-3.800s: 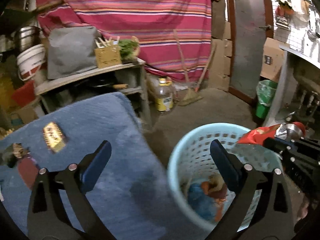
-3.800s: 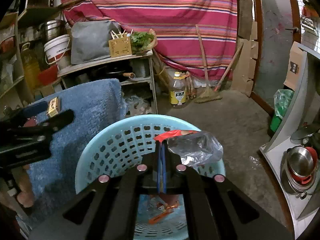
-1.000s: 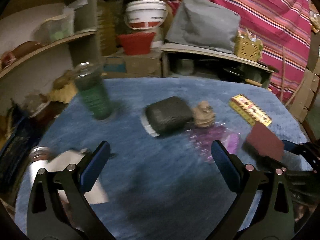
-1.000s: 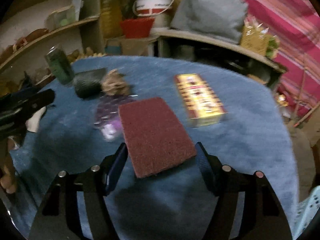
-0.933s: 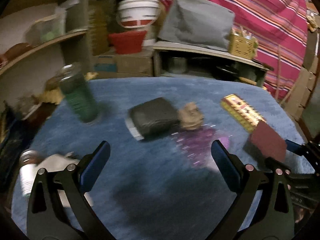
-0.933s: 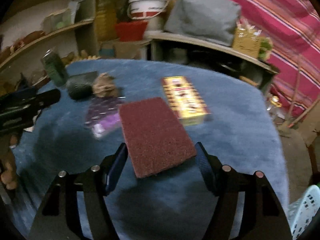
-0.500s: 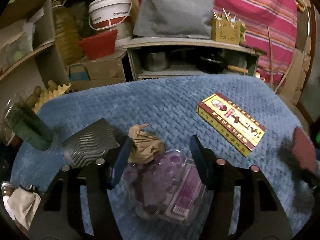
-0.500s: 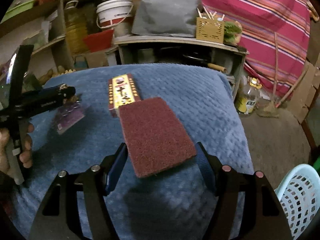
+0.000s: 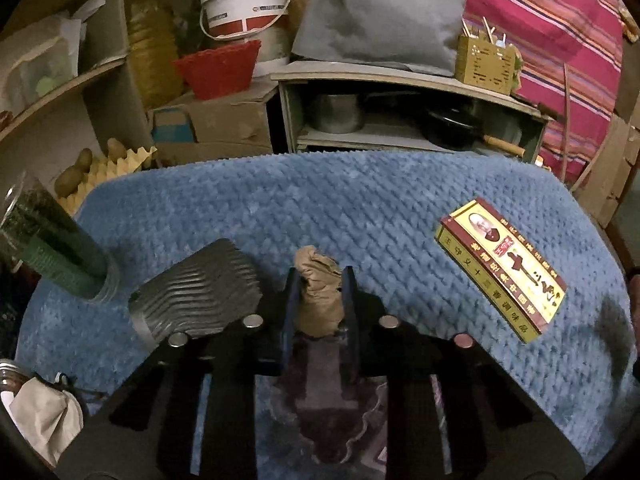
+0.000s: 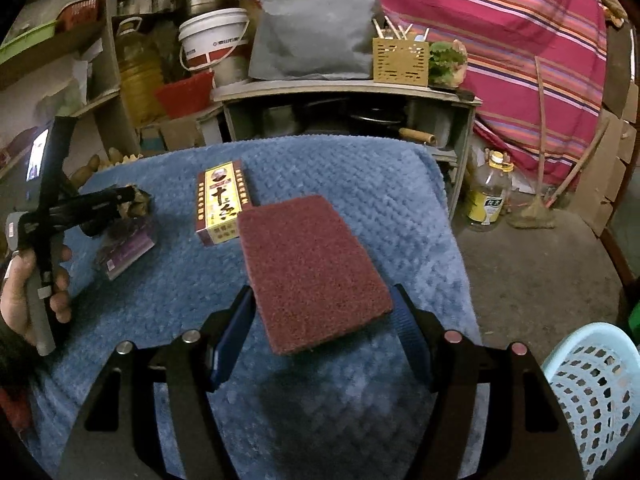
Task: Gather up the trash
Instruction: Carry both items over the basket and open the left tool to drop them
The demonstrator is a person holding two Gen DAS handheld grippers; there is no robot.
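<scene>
My left hand-held gripper (image 9: 319, 294) has just been closing on the crumpled brown paper (image 9: 319, 296), frame centre on the table (image 9: 360, 208); I confirm grip before lifting. My right hand-held gripper (image 10: 322, 320) clamps the maroon pad (image 10: 312, 264).

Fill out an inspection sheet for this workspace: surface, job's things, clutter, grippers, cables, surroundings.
Surface: blue textured blanket covers the table.
Job's things: crumpled brown paper wad; purple plastic blister tray beside it; maroon scouring pad; light blue basket on the floor, lower right in the right wrist view.
Clutter: yellow-and-red printed box, grey ribbed pouch, green-filled jar, white cloth.
Grippers: left hand-held gripper has just been closing, its pads now on the wad; right hand-held gripper holds the pad by its edges.
Cables: nothing seen.
Surroundings: shelves with white bucket, striped cloth.
</scene>
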